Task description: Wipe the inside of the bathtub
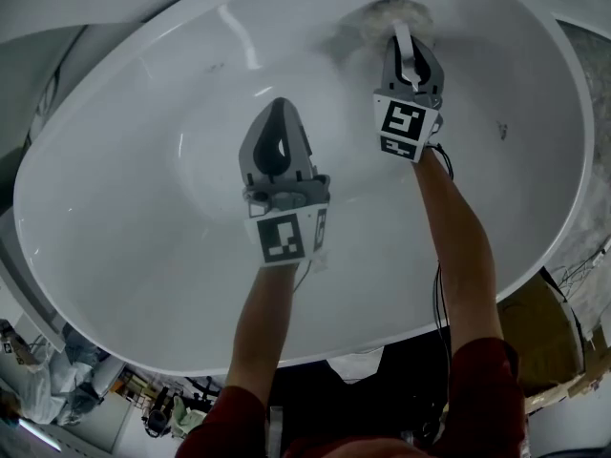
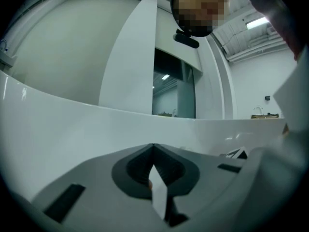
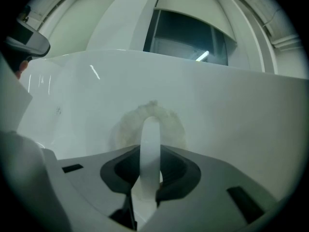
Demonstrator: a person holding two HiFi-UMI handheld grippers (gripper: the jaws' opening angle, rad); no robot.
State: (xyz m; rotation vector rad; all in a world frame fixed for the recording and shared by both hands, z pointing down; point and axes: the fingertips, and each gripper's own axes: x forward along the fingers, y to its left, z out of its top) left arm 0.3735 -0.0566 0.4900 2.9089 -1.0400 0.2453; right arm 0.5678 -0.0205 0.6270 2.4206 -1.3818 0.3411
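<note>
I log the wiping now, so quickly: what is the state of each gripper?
Left gripper: closed, nothing seen in it.
Right gripper: closed on the white handle of the scrub pad.

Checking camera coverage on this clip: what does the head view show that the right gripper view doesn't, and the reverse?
Head view only: the bathtub's full oval, the person's forearms, and a plain look at the left gripper, shut and empty inside the tub. Right gripper view only: a dark window beyond the tub's rim. Both: the right gripper shut on the white handle of a fuzzy pad that lies against the tub wall.
</note>
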